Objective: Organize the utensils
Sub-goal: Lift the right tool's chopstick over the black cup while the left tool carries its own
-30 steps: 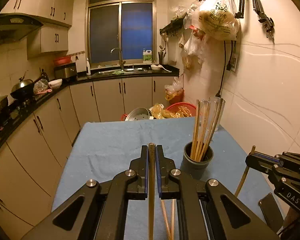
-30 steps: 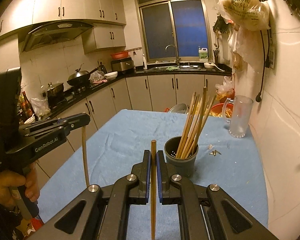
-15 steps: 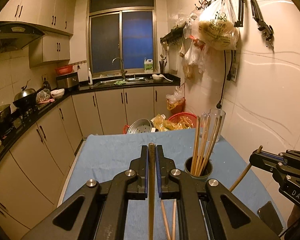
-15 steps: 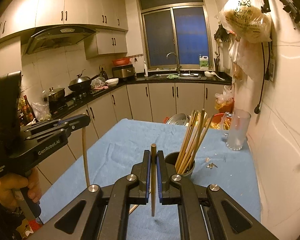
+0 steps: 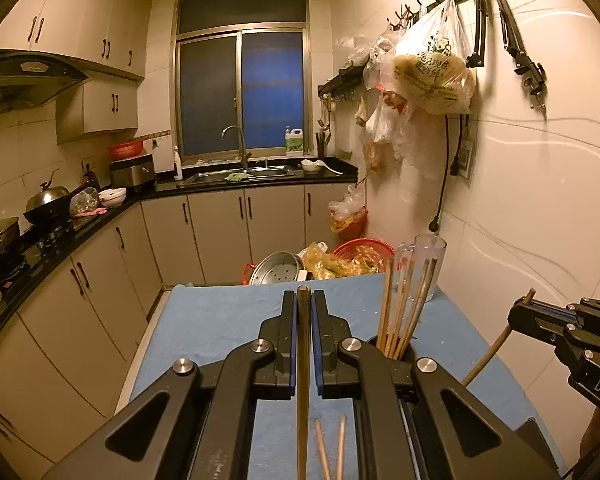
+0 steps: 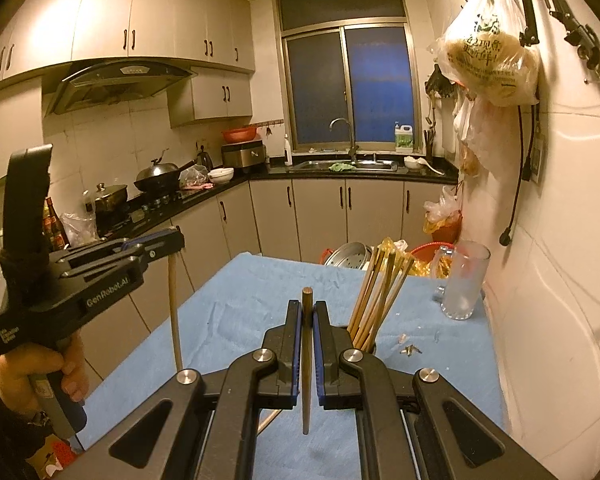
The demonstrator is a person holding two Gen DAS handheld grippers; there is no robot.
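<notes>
Each gripper pinches 1 chopstick above the blue-covered surface.

The left gripper (image 5: 303,320) has its jaws pressed onto a brown chopstick (image 5: 302,380) that hangs down between them, and the right gripper (image 6: 308,330) clamps a second chopstick (image 6: 306,368) the same way, its lower tip clear of the cloth. Just right of both sets of jaws, a dark holder (image 6: 370,347) stands on the surface (image 6: 236,312) with a bundle of chopsticks (image 6: 380,288) leaning in it. 2 more loose chopsticks (image 5: 332,448) lie on the cloth below the left jaws. A clear glass mug (image 6: 462,282) stands near the wall behind the holder. A hand (image 6: 32,372) grips the left tool's handle.
</notes>
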